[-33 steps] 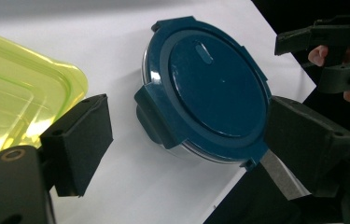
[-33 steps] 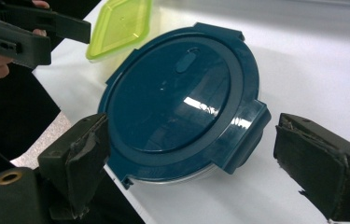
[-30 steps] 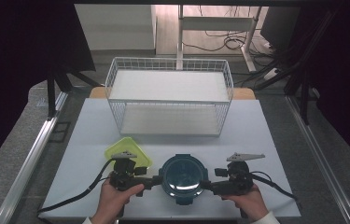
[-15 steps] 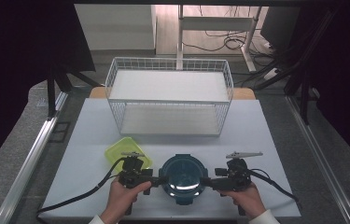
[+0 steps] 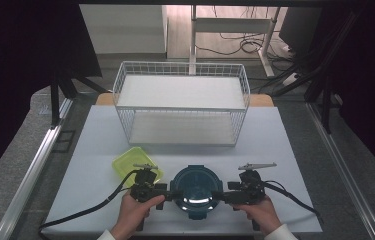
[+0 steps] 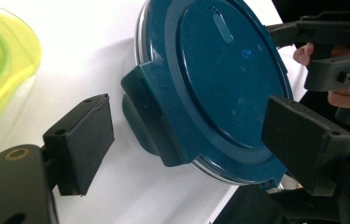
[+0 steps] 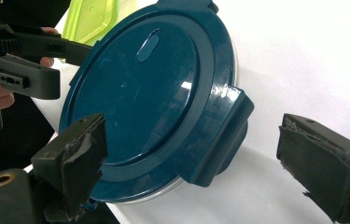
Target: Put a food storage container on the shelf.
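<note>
Between my two grippers: blue round box point(image 5: 194, 189) | left gripper point(image 6: 186, 135) and right gripper point(image 7: 214, 158) both wide apart | each faces a side clip, I think to unclip the lid.

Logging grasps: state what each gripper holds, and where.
Nothing is held. Left gripper and right gripper are open, each straddling a side latch of the blue lid.

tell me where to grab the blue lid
By its two side latch tabs, judging by shape: each tab juts out past the lid's round rim. Come in level from left and right, as the left gripper and right gripper do, open, one tab between each one's jaws.
</note>
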Demonstrator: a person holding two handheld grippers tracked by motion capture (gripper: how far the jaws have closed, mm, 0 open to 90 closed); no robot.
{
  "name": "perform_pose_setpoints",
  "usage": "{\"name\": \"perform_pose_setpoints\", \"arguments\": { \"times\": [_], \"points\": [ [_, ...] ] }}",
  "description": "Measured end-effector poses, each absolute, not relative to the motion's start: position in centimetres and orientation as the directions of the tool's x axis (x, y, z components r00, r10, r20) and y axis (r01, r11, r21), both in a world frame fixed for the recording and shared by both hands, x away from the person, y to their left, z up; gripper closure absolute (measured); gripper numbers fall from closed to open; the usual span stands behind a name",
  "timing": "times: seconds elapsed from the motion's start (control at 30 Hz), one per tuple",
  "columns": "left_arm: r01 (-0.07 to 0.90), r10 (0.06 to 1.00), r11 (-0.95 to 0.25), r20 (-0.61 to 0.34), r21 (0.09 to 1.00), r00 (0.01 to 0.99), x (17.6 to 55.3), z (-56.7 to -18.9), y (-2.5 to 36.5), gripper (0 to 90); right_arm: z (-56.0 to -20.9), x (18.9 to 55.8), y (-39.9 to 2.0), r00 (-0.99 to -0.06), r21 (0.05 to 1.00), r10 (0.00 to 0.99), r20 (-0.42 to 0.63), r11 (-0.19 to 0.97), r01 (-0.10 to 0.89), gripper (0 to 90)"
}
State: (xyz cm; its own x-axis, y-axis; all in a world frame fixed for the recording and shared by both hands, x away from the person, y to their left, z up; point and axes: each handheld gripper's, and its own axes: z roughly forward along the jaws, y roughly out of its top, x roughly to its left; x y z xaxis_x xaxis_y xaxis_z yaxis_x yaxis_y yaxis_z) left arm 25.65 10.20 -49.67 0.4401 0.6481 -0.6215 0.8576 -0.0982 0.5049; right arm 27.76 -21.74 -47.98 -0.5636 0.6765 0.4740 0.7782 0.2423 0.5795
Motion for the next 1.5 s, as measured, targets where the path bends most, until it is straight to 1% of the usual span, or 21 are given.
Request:
{"name": "perform_pose_setpoints", "arguments": {
  "times": [0.37,0.6,0.8,0.93,1.0,1.07,1.17,1.33,1.5],
  "points": [
    [0.873,0.618,-0.097,-0.659,0.477,0.429,25.9,-50.4,9.9,18.0,-48.8,28.0,-21.1,-0.552,0.558,0.668,0.499,0.24,0.794,9.1],
    [0.88,0.618,-0.09,-0.666,0.467,0.417,26.0,-50.6,9.8,19.3,-49.5,28.1,-20.7,-0.541,0.54,0.667,0.512,0.24,0.807,10.6],
    [0.887,0.609,-0.102,-0.677,0.45,0.413,26.1,-50.9,9.7,18.9,-49.9,28.3,-20.8,-0.513,0.516,0.651,0.559,0.21,0.83,12.5],
    [0.894,0.603,-0.103,-0.687,0.436,0.405,26.1,-51.3,9.5,19.4,-50.0,28.4,-20.9,-0.509,0.511,0.639,0.576,0.204,0.835,16.4],
    [0.898,0.599,-0.1,-0.695,0.429,0.399,26.1,-51.3,9.5,21.3,-50.1,28.3,-20.8,-0.508,0.507,0.633,0.584,0.204,0.837,18.2],
    [0.898,0.598,-0.097,-0.696,0.428,0.397,26.2,-51.3,9.5,22.2,-50.0,28.3,-20.9,-0.493,0.499,0.637,0.593,0.19,0.846,20.6],
    [0.91,0.6,-0.082,-0.709,0.407,0.372,26.2,-51.3,9.5,24.0,-50.2,28.5,-21.4,-0.446,0.467,0.632,0.634,0.146,0.872,25.4],
    [0.919,0.592,-0.069,-0.726,0.387,0.35,26.1,-51.0,9.6,28.9,-49.9,28.3,-21.6,-0.417,0.455,0.628,0.657,0.111,0.883,31.4],
    [0.916,0.589,-0.049,-0.729,0.398,0.348,25.4,-50.7,9.6,32.5,-49.6,27.8,-21.8,-0.394,0.453,0.623,0.676,0.071,0.889,36.4]
  ]
}}
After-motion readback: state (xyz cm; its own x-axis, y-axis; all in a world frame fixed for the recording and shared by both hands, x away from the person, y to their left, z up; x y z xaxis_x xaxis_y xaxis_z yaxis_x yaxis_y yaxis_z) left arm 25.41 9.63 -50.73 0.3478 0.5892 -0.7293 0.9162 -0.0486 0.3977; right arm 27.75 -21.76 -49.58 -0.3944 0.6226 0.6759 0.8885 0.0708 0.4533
